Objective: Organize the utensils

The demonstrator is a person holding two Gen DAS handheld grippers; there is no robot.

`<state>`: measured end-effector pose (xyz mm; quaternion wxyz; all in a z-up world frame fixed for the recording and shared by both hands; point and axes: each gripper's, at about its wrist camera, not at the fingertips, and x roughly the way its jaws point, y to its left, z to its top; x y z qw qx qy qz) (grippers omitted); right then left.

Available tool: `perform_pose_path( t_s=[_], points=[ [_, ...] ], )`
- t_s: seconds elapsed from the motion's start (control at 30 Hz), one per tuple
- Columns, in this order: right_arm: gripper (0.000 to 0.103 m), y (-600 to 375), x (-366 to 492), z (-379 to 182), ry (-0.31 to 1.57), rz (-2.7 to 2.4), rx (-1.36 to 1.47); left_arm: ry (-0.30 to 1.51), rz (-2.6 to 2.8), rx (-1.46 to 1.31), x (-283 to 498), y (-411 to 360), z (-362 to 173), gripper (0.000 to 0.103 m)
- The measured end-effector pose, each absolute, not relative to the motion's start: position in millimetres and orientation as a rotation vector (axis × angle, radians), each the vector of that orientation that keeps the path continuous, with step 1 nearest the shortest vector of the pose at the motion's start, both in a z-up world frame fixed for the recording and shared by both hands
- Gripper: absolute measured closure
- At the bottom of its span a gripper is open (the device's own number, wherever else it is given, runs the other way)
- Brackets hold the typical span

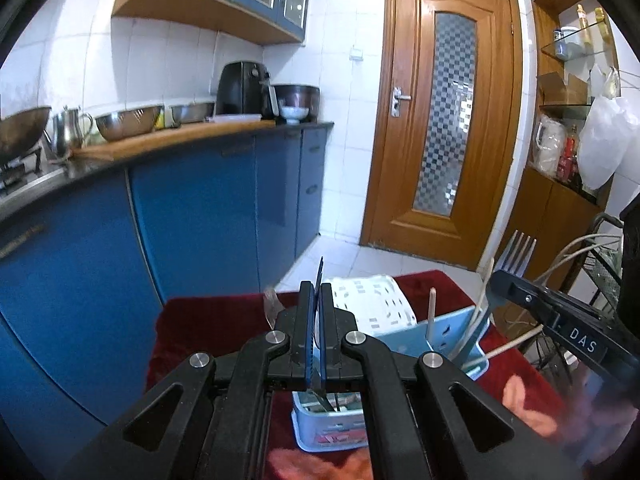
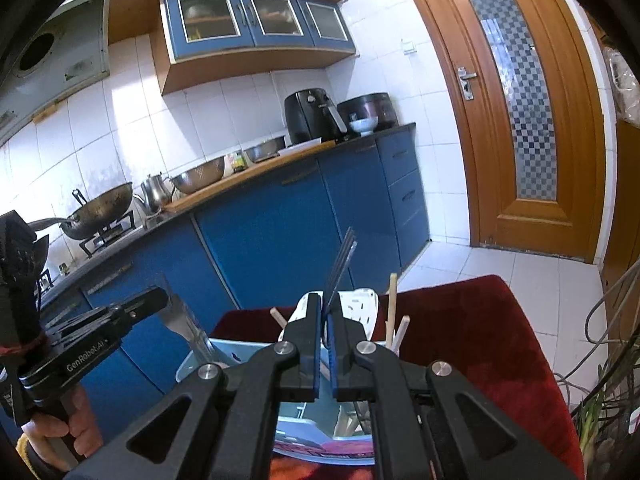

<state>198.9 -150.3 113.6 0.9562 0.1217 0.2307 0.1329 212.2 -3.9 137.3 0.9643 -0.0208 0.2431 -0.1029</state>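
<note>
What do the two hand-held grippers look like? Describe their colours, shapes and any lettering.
Both are matte black, with angular linkage arms joined by round silver pins and blue pads lining the fingers. The left gripper reads "GenRobot.AI" in white along its side in the right wrist view. The right gripper shows white letters "DAS" in the left wrist view.
</note>
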Motion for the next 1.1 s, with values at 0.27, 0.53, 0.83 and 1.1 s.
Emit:
perform_pose_path(
  t_s=[0.27, 0.53, 0.83, 1.1],
  points=[
    [0.073, -150.3, 187.7, 123.1, 0.44, 0.296, 0.245, 0.515, -0.237, -0.072, 203.6, -3.1, 131.1, 0.073],
    [0.065, -149.3, 150.2, 153.7, 0.375, 0.311, 0.232, 0.465, -0.232, -0.059, 166.8, 1.1, 158.2, 0.062],
    [0.049, -139.7, 101.6, 153.4, 0.37, 0.321, 0.201, 0.449, -0.195, -0.036, 114.1, 5.2, 160.5, 0.038],
    [0.022, -138.3, 66.7, 126.1, 0.372, 0.282, 0.166, 0.429, -0.124, -0.047, 74.6, 5.6, 132.1, 0.024]
  ],
)
